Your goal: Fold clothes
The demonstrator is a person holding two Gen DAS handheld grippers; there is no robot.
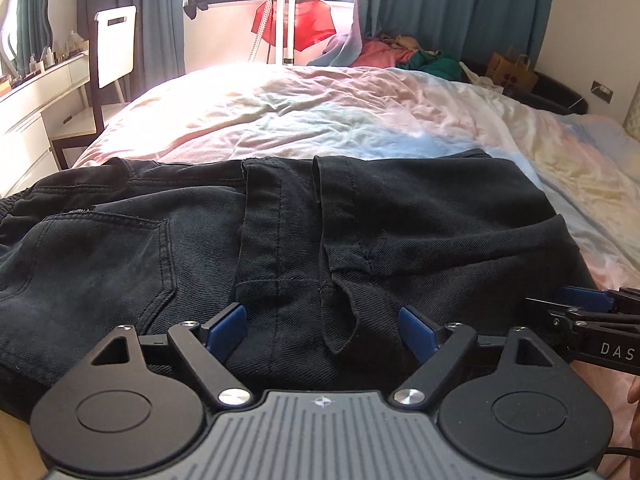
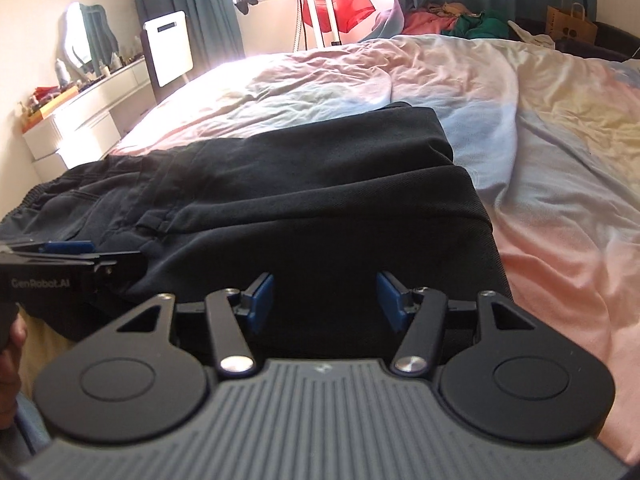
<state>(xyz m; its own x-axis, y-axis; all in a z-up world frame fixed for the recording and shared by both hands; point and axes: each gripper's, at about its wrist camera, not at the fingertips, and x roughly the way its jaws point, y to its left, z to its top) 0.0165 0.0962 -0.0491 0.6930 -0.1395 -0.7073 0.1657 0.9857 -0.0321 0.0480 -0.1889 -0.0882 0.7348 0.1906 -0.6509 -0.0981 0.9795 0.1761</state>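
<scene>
Black jeans (image 1: 280, 232) lying folded on the rumpled bedspread (image 1: 320, 108).
Left gripper (image 1: 322, 332) and right gripper (image 2: 325, 300) are hovering wide and empty above the jeans' near edge; white chair (image 1: 114, 46) standing beside the bed.

Black jeans (image 1: 280, 232), faded charcoal at the back pocket (image 1: 104, 256). Bedsheet (image 1: 320, 112) pastel tie-dye: pink, pale blue, cream-yellow. Curtains (image 1: 460, 4) teal. Red garment (image 1: 296, 20) on a white rack (image 1: 286, 16). Chair (image 1: 116, 46) white, dark frame. Clothes pile (image 1: 400, 54) pink and green, probably. Both grippers black, grey ribbed body, blue pads (image 1: 230, 330).
</scene>
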